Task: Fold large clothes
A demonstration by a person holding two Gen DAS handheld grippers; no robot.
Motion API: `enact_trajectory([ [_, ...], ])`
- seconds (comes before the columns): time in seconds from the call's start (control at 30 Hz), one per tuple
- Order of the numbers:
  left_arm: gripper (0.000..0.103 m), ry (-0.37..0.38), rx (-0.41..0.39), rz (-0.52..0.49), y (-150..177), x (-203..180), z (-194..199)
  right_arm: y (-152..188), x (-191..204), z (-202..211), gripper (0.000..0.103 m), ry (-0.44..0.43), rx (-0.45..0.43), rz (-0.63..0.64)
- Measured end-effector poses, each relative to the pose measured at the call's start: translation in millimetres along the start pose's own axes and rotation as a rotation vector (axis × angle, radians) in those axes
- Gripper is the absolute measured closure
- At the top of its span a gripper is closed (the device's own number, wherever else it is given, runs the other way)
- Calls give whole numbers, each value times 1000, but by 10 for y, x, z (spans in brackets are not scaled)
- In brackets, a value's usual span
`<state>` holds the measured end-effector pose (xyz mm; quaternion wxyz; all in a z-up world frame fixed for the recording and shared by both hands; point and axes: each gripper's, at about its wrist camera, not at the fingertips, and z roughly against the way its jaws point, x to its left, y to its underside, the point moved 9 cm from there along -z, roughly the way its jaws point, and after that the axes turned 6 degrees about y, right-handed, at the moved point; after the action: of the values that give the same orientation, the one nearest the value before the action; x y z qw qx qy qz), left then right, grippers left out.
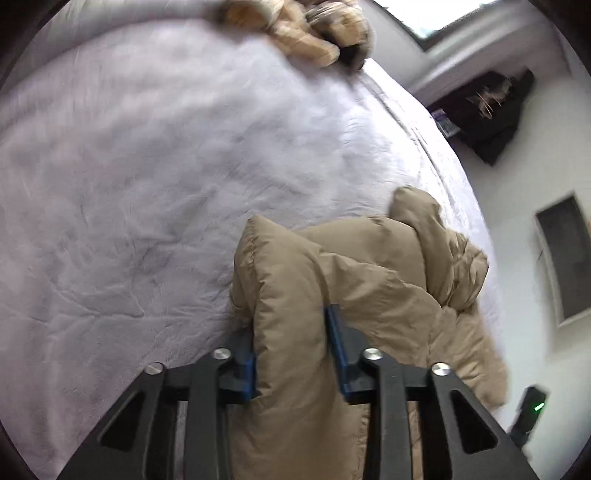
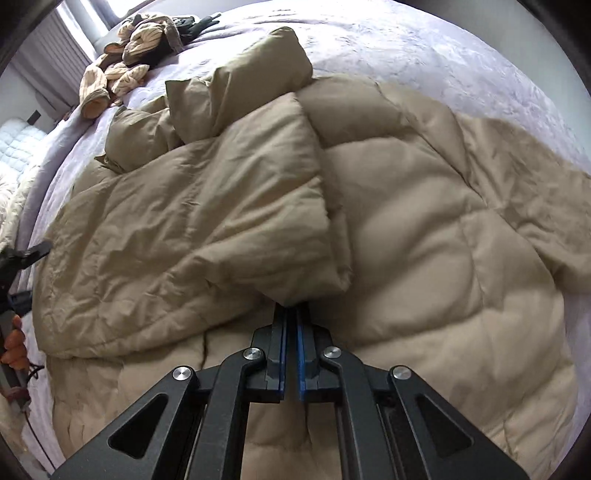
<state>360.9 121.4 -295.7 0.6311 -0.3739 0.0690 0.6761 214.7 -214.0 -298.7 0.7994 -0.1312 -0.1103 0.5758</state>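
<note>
**Tan puffer coat held at two points over the lilac bed**

The left gripper (image 1: 295,354) has its jaws spread around a thick, padded fold of the tan puffer coat (image 1: 332,295); the blue pads (image 1: 337,350) press in on both sides of the bunched fabric, so the fold is pinched between them. In the left wrist view the coat fills the 5 o'clock part of the frame, rising in puffy ridges toward 3 o'clock, with the lilac bedspread (image 1: 147,184) stretching from 9 to 12 o'clock. At 12 o'clock, near the bed's far edge, lies a blurred heap of striped beige clothes (image 1: 306,33).

The right gripper (image 2: 291,314) has its jaws pressed nearly together, nipping the lower corner of a folded-over panel of the coat (image 2: 221,206). This panel lies on top of the rest of the coat, which spreads flat on the bedspread (image 2: 443,55) from 8 o'clock round to 3 o'clock. A sleeve (image 2: 255,74) sticks up crumpled toward 11 o'clock. The striped clothes (image 2: 125,66) sit at 10 o'clock, apart from the coat, with dark items touching them.
</note>
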Motion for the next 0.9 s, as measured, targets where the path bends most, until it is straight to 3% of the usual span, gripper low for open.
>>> enact_trajectory([
  [0.13, 80, -163, -44, -360, 152, -467, 165, 46, -14, 19, 99, 5, 5, 10],
  [0.2, 80, -208, -44, -420, 141, -480, 148, 47, -15, 8, 99, 9, 11, 10],
  [0.33, 73, -285, -35, -325, -54, -89, 81, 9, 13, -19, 99, 19, 15, 13],
  [0.4, 44, -337, -40, -250, -124, 131, 144, -10, 35, -36, 99, 22, 16, 16],
  [0.43, 39, -358, -55, -211, -162, 208, 213, -16, 39, -41, 99, 23, 17, 19],
  [0.6, 38, -360, -100, -212, -208, 232, 522, -25, 46, -16, 98, 9, 31, 16],
  [0.7, 38, -349, -127, -240, -226, 166, 667, -52, -29, 112, 97, -33, 35, -55],
  [0.83, 38, -368, -86, -263, -158, 126, 505, -286, -93, 498, 96, -81, -104, -105],
  [0.9, 38, -397, -72, -251, -68, 137, 441, -449, 38, 513, 74, -104, -114, -55],
])
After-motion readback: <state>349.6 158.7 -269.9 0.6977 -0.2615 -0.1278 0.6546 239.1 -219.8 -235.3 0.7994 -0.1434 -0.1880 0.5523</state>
